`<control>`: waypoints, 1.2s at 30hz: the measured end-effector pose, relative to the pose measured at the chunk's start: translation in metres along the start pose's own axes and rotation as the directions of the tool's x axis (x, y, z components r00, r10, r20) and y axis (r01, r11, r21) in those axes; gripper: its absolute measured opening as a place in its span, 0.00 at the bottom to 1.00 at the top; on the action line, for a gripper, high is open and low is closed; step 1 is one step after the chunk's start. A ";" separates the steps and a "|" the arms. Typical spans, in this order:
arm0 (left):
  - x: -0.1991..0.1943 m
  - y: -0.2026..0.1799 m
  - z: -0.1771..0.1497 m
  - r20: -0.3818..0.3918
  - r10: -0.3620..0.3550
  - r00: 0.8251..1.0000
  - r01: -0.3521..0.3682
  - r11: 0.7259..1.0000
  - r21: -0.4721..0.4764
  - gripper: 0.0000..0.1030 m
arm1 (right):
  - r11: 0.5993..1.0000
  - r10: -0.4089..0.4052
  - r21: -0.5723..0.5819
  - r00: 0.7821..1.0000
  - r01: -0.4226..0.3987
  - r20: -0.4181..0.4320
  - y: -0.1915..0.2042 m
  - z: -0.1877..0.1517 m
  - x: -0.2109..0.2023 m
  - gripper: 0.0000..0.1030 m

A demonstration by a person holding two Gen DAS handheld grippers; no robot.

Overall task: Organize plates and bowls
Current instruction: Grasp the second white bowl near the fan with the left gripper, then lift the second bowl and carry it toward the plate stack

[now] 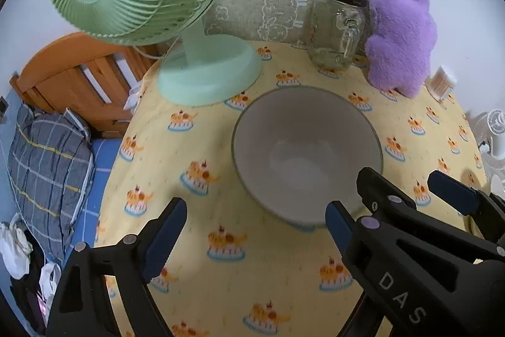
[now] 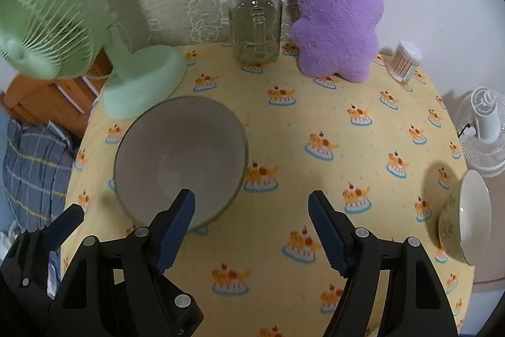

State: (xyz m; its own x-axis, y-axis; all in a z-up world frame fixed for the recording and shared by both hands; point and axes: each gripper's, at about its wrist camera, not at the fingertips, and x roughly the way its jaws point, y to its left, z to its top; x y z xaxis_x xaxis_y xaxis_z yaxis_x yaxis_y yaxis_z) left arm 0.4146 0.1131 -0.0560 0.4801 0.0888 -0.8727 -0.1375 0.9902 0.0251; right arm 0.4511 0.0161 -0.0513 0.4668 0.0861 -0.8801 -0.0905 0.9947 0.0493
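A grey bowl (image 1: 306,153) stands upright and empty on the yellow cake-print tablecloth (image 1: 252,273), just ahead of both grippers. My left gripper (image 1: 252,232) is open with nothing between its fingers; its right finger (image 1: 339,229) shows in front of the bowl's near rim. My right gripper (image 1: 410,188) is beside it on the right. In the right wrist view the grey bowl (image 2: 180,160) lies ahead to the left, and the right gripper (image 2: 252,232) is open and empty, its left finger (image 2: 176,229) overlapping the near rim. A second, patterned bowl (image 2: 467,217) with a white inside sits at the table's right edge.
A mint-green fan (image 1: 208,78) stands at the back left. A glass jar (image 2: 255,21) with a black and red lid, a purple plush toy (image 2: 337,15) and a tub of cotton swabs (image 2: 405,60) line the back. Left of the table are a bed and pillow (image 1: 47,166); a white fan (image 2: 486,128) stands on the right.
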 end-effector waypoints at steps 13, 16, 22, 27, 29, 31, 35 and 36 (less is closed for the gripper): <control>0.036 0.010 0.017 -0.046 0.035 0.998 -0.038 0.998 -0.059 0.60 | 0.998 0.070 -0.004 0.997 -0.070 -0.016 0.011 0.019 0.031 0.55; 0.041 0.009 0.018 -0.047 0.039 0.998 -0.041 0.998 -0.046 0.44 | 0.998 0.056 -0.005 0.998 -0.056 -0.032 0.011 0.020 0.037 0.39; 0.045 0.007 0.021 -0.046 0.020 0.999 -0.022 0.999 -0.038 0.33 | 0.999 0.043 -0.014 0.999 -0.044 -0.027 0.010 0.023 0.042 0.25; 0.049 0.008 0.027 -0.033 0.036 0.999 -0.037 0.999 -0.029 0.30 | 0.999 0.030 -0.023 1.000 -0.030 -0.007 0.011 0.028 0.045 0.24; 0.052 0.009 0.029 -0.038 0.013 0.999 -0.015 0.999 -0.045 0.24 | 0.999 0.024 -0.025 1.000 -0.024 -0.002 0.012 0.031 0.046 0.23; 0.057 0.009 0.029 -0.058 -0.023 0.998 0.019 0.998 -0.064 0.20 | 0.999 0.021 -0.029 1.000 -0.021 0.000 0.011 0.033 0.048 0.19; 0.057 0.005 0.030 -0.046 -0.008 0.999 0.006 0.999 -0.051 0.19 | 0.999 0.012 -0.039 1.000 -0.012 0.004 0.009 0.034 0.049 0.17; 0.056 0.005 0.030 -0.048 -0.006 0.999 0.004 0.999 -0.050 0.19 | 0.999 0.012 -0.042 1.000 -0.012 0.002 0.009 0.035 0.049 0.17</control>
State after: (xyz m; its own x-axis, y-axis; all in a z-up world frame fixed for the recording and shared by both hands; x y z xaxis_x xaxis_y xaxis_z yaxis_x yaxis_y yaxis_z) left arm 0.4668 0.1263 -0.0905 0.4391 0.0775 -0.8951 -0.1790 0.9838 -0.0027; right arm 0.5036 0.0313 -0.0775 0.4675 0.0986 -0.8785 -0.1328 0.9903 0.0405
